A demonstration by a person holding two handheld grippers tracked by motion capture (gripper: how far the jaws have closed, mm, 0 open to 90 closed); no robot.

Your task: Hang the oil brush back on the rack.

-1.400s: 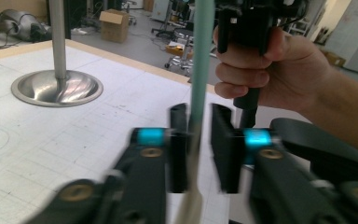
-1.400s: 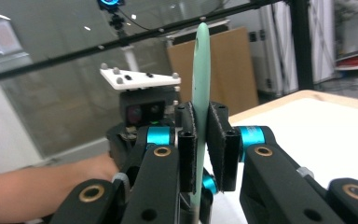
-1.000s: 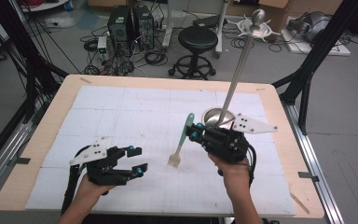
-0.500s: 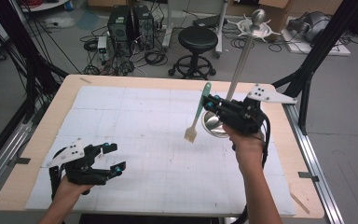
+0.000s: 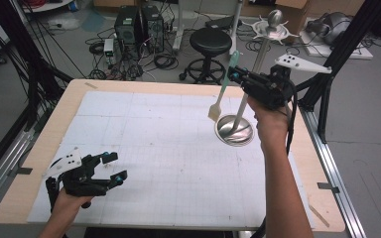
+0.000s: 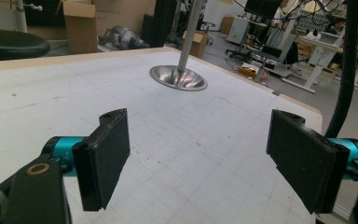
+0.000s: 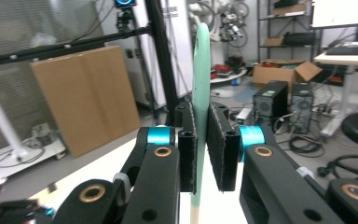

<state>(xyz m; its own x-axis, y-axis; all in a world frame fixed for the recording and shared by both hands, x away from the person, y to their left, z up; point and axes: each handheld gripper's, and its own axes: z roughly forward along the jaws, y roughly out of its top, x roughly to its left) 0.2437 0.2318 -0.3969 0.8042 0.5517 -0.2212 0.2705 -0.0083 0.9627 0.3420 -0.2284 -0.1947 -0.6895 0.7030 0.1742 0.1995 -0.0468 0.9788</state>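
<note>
A spatula [image 5: 222, 93] with a mint-green handle and a pale head hangs head-down above the far right of the table. My right gripper [image 5: 233, 75] is shut on its handle, raised well above the surface. In the right gripper view the green handle [image 7: 200, 60] stands upright between the closed pads [image 7: 216, 140]. My left gripper [image 5: 115, 167] rests low near the front left corner, open, nothing between its jaws. In the left gripper view its two pads [image 6: 105, 156] stand wide apart over the white mat.
A metal stand with a round dished base [image 5: 234, 130] and a tall pole topped by a ball [image 5: 275, 19] stands at the table's right, just under the spatula; the base [image 6: 178, 78] also lies ahead of the left gripper. A black stool [image 5: 211, 42] stands beyond the far edge.
My right gripper has lifted the spatula off the table and carried it up toward the far right. The left gripper has drifted left toward the front left corner, still open.
</note>
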